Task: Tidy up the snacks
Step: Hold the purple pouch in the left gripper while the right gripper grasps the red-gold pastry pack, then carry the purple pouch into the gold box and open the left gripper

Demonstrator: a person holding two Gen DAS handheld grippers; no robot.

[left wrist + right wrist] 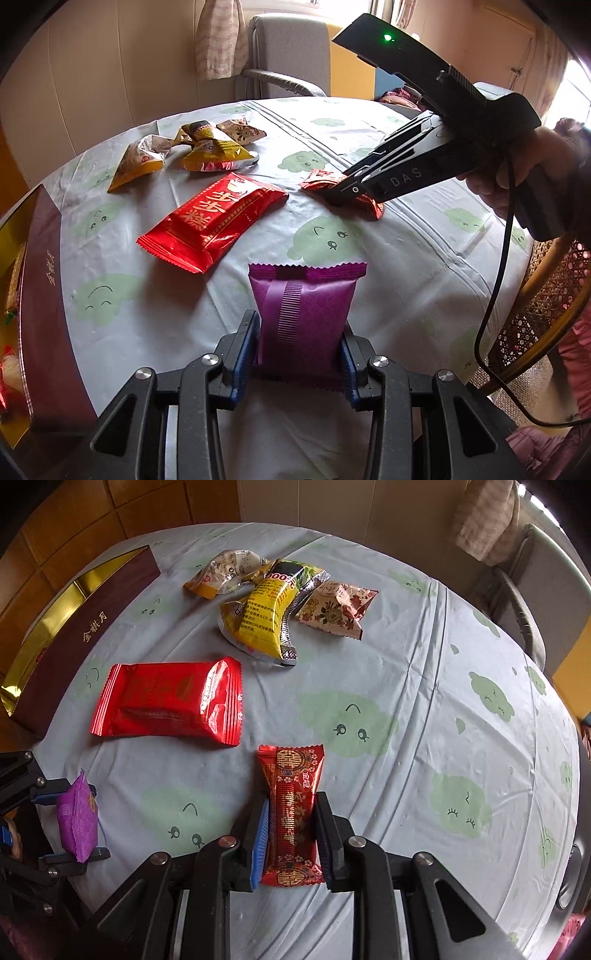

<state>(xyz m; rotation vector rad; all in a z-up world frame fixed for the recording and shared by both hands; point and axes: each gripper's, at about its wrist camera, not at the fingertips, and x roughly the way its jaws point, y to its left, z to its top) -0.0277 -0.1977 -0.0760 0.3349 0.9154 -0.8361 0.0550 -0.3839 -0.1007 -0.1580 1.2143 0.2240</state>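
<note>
My left gripper is shut on a purple snack packet, held just above the table; the packet also shows in the right wrist view. My right gripper has its jaws closed against a small red patterned packet lying on the tablecloth; in the left wrist view the same gripper sits on that packet. A large red packet lies flat nearby. A pile of yellow and floral packets lies farther back.
A maroon box with gold lining stands open at the table's left edge. The round table has a grey cloth with green faces. A grey chair stands behind, a wicker chair to the right.
</note>
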